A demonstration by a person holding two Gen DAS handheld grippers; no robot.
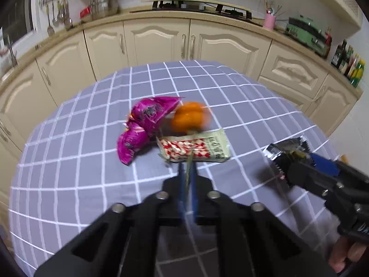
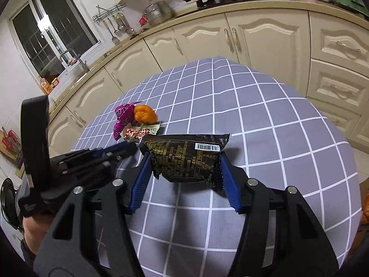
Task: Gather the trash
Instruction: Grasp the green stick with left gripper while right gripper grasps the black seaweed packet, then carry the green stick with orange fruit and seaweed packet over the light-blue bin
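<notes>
My left gripper (image 1: 188,168) is shut on the near edge of a red-and-white checked wrapper (image 1: 194,149), which lies against an orange peel (image 1: 189,118) and a crumpled magenta wrapper (image 1: 140,127) on the checked tablecloth (image 1: 92,161). My right gripper (image 2: 184,175) holds a black snack bag (image 2: 184,159) between its blue pads (image 2: 140,180), just above the cloth. In the left wrist view the right gripper (image 1: 286,161) sits at the right with the black bag (image 1: 283,149). In the right wrist view the left gripper (image 2: 132,149) reaches the checked wrapper (image 2: 138,133), peel (image 2: 144,114) and magenta wrapper (image 2: 123,117).
Cream kitchen cabinets (image 1: 161,41) and a counter with a stove (image 1: 198,3), pots and bottles (image 1: 350,65) curve behind the table. A sink and window (image 2: 53,41) stand at the left. The table edge (image 2: 355,184) drops off on the right.
</notes>
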